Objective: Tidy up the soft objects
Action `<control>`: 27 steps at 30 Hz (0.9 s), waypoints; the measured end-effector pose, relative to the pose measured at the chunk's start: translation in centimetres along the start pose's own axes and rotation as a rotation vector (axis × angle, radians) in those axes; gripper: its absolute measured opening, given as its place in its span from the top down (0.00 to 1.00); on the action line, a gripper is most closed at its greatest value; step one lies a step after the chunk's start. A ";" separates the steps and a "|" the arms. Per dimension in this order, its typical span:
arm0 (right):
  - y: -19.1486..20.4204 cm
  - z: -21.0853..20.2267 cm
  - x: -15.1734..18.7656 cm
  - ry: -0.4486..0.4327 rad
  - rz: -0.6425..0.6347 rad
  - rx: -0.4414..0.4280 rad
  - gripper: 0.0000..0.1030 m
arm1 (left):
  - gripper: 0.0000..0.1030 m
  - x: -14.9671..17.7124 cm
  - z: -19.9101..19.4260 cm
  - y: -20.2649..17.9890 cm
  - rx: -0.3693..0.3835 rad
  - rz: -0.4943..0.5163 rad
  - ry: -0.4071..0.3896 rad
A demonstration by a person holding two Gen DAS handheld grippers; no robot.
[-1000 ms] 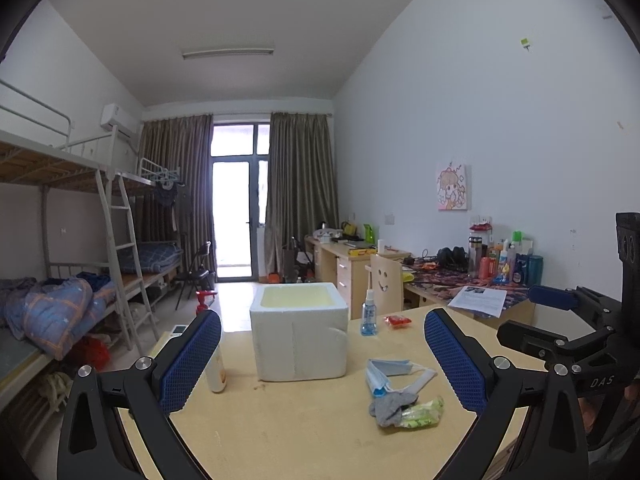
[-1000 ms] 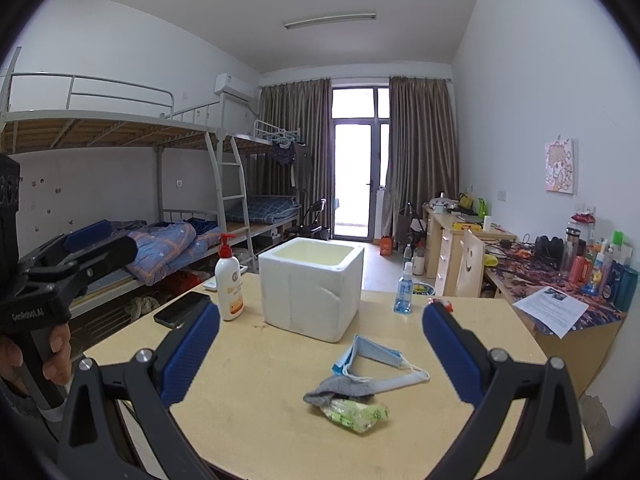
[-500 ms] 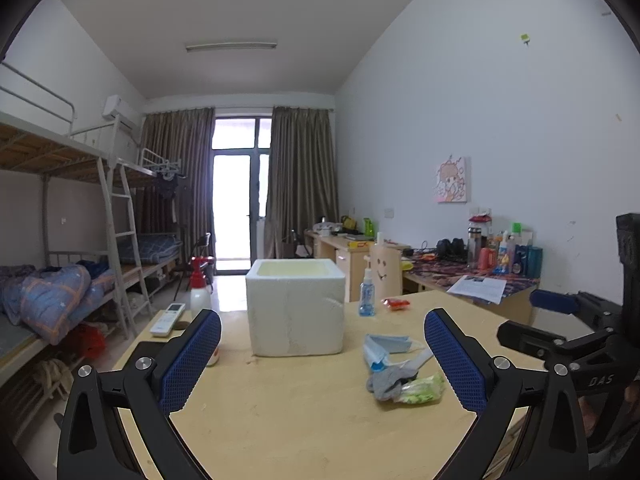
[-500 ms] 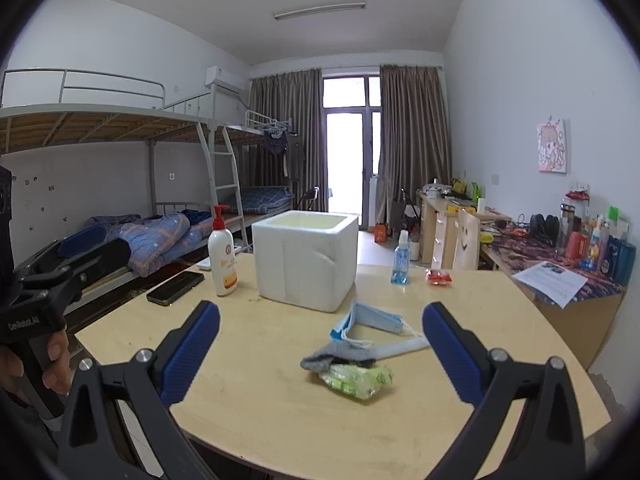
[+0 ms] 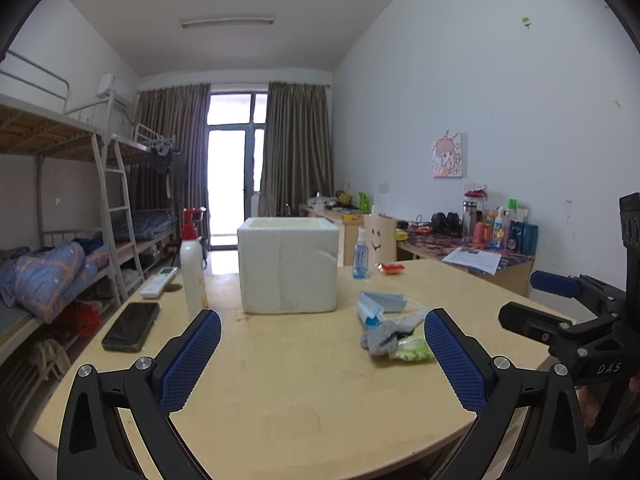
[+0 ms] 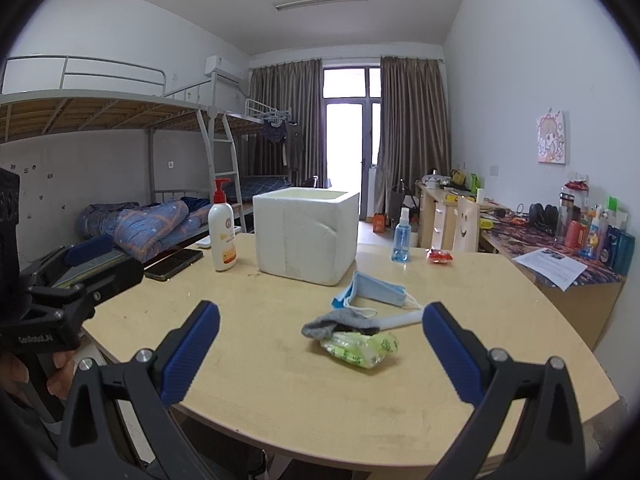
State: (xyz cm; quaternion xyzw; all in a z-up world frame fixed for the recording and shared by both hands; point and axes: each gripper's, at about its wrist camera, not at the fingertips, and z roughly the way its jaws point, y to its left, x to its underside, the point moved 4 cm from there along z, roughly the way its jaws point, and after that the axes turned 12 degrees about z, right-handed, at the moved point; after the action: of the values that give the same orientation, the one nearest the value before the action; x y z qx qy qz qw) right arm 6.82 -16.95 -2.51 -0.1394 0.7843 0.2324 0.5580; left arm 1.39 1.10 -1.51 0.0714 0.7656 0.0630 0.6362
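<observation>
Both grippers' fingers spread wide, left gripper; right gripper; sock mid-table.

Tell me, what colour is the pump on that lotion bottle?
Red, clearest in the right wrist view: lotion bottle.

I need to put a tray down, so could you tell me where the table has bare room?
The near half of the table is bare, between the phone and the soft pile: sock, wipes, mask. It is crowded around the foam box, with the lotion bottle and spray bottle alongside.
</observation>
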 end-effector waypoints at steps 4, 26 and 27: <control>0.0 -0.1 0.6 0.011 0.006 -0.007 0.00 | 0.01 0.8 -0.1 -0.1 -0.008 0.005 0.012; -2.3 3.2 3.3 0.109 0.018 0.031 0.00 | 0.01 3.5 3.9 -0.7 0.060 -0.022 0.146; -2.5 3.4 3.3 0.116 0.020 0.030 0.00 | 0.01 3.5 4.2 -0.7 0.063 -0.020 0.151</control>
State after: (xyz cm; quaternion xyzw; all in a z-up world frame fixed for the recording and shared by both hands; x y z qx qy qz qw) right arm 9.61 -17.17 -7.06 -0.1365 0.8201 0.2177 0.5113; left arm 4.86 1.06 -5.74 0.0786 0.8137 0.0379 0.5747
